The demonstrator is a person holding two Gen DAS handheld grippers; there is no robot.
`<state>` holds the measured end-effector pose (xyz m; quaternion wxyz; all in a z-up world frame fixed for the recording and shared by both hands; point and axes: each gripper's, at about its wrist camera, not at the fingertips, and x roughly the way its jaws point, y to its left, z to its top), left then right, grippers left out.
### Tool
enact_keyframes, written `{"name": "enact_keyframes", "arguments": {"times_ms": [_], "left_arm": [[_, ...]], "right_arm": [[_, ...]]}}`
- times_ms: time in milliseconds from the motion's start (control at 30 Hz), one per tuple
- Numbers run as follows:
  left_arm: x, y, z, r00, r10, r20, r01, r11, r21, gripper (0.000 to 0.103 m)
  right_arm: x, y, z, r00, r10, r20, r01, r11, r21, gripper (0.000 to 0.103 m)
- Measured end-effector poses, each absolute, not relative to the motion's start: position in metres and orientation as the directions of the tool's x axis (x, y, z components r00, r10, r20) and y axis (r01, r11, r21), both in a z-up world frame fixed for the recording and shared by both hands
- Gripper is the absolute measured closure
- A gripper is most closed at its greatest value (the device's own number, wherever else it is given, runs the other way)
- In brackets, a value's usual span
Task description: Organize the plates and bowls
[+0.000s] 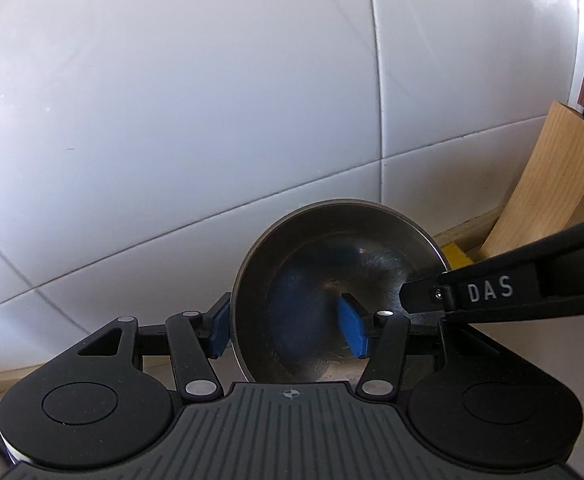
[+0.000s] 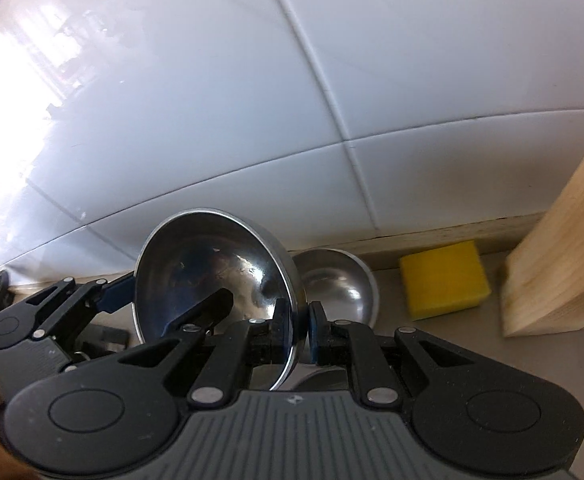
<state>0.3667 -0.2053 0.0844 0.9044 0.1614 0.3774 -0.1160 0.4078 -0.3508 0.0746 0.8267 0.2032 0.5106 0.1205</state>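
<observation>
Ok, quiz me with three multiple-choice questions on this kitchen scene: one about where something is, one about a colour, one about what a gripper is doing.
1. Where does the sponge lie?
A. inside the held steel bowl
B. between the resting steel bowl and the wooden knife block
C. on top of the knife block

2. What colour is the sponge?
A. green
B. pink
C. yellow

3. What is the right gripper doing?
A. open, clear of everything
B. shut on the held steel bowl's rim
C. shut on the sponge

Answers: 1 B, it lies flat between the two; 2 C, it is bright yellow; 3 B, its pads pinch the tilted bowl's rim.
</observation>
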Motion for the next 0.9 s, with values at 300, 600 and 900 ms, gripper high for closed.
{"name": "enact_keyframes", "arguments": {"times_ms": [300, 600, 900], "left_arm": [[0.391, -0.214, 0.057, 0.653, -0.082, -0.753, 0.346, 0.917, 0.199, 0.048], [0.404, -0.226, 0.036, 0.620, -0.078, -0.781, 0.350, 0.918, 0.187, 0.048], [0.422, -0.233, 0.019, 0.594, -0.077, -0.801, 0.354, 0.919, 0.175, 0.048]], "right_arm": [[0.427, -0.355, 0.047, 0.412, 0.394, -0.822, 0.052, 0.890, 0.453, 0.103], [0.434, -0.359, 0.023, 0.377, 0.376, -0.846, 0.076, 0.898, 0.433, 0.103], [0.442, -0.360, 0.004, 0.348, 0.378, -0.858, 0.095, 0.896, 0.433, 0.103]]}}
